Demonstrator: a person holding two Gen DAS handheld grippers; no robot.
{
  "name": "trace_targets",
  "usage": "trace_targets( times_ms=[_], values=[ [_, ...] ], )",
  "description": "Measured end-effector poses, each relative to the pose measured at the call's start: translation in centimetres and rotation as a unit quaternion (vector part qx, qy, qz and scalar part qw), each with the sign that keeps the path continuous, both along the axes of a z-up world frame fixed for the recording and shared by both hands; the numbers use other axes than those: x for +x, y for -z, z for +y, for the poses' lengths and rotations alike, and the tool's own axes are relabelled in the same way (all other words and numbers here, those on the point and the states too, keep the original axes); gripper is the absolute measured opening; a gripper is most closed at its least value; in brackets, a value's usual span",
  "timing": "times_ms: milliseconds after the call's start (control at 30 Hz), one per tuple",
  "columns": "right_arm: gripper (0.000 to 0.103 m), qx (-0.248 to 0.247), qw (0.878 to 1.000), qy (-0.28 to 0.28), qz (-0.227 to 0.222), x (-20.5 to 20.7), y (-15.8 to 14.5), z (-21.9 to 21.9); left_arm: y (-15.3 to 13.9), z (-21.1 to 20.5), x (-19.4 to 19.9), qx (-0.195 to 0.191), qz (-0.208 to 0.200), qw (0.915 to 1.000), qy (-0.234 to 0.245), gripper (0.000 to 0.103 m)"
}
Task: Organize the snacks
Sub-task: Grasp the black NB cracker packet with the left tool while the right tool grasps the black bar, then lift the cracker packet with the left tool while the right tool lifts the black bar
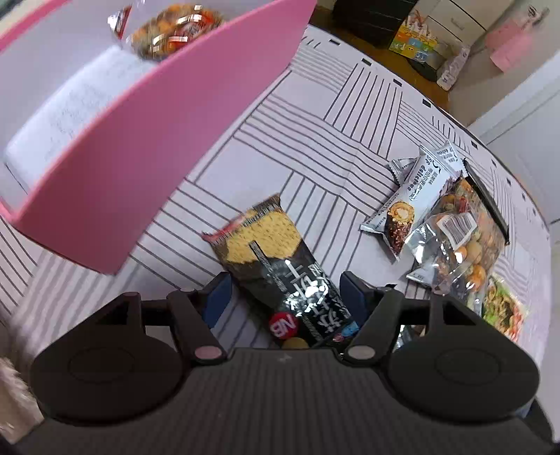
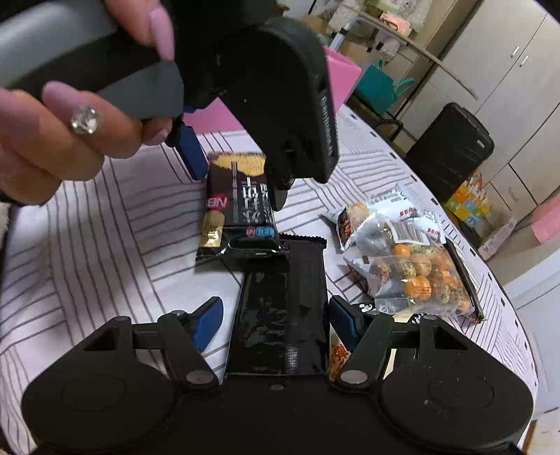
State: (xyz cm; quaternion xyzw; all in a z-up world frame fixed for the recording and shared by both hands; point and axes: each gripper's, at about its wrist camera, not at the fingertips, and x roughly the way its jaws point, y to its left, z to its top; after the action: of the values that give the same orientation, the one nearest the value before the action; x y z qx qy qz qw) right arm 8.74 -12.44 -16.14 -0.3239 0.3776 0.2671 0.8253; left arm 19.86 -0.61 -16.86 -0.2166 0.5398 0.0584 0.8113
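Snacks lie scattered on a striped tabletop (image 1: 280,140) as sorting into a pink box (image 1: 140,147) gets under way; one nut bag (image 1: 171,31) already sits inside the box (beside something white, unclear).

The left gripper (image 1: 283,294) hangs over a black cracker pack (image 1: 280,266), jaws spread wide to either side of it and not yet closed. The right gripper (image 2: 276,322) straddles a second, plain black pack (image 2: 280,315), its jaws likewise open and holding nothing. To the right lies a heap of a clear nut bag (image 2: 420,276) and silver wafer packs (image 1: 416,192).

This looks like the pick-up step. Next, each gripper would likely need to close across its pack's narrow width, then lift it clear and carry it to the box.
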Motion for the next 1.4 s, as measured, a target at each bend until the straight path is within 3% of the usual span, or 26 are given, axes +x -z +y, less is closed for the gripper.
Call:
trace_targets(
  times_ms=[200, 367, 600, 767, 867, 1067, 1400],
  values=[
    [0.071, 0.028, 0.999, 0.034, 0.01, 1.2, 0.1, 0.0, 0.6, -1.1, 0.4, 0.02, -0.005, 0.9998, 0.005, 0.073],
    [0.055, 0.022, 0.999, 0.045, 0.0, 1.1, 0.0, -0.2, 0.7, -2.2, -0.1, 0.064, -0.009, 0.9972, 0.036, 0.069],
    [0.054, 0.078, 0.992, 0.084, 0.043, 1.1, -1.0, -1.3, 0.2, -1.4, -1.2, 0.091, -0.006, 0.9924, 0.083, 0.063],
    [0.054, 0.107, 0.986, 0.087, 0.096, 1.3, -0.4, -1.2, 0.0, -1.1, -1.4, 0.117, -0.006, 0.9898, 0.081, 0.062],
    [0.054, 0.095, 0.986, 0.088, 0.103, 1.3, 0.9, -0.9, 0.7, -0.7, -1.2, 0.11, 0.01, 0.9913, 0.071, 0.063],
    [0.053, 0.096, 0.986, 0.087, 0.103, 0.7, 0.6, -0.7, 0.7, -0.7, -1.7, 0.118, 0.003, 0.9909, 0.065, 0.059],
    [0.053, 0.112, 0.979, 0.115, 0.125, 0.0, -1.0, -1.4, -0.5, -1.0, -4.5, 0.091, -0.001, 0.9906, 0.101, 0.058]
  ],
)
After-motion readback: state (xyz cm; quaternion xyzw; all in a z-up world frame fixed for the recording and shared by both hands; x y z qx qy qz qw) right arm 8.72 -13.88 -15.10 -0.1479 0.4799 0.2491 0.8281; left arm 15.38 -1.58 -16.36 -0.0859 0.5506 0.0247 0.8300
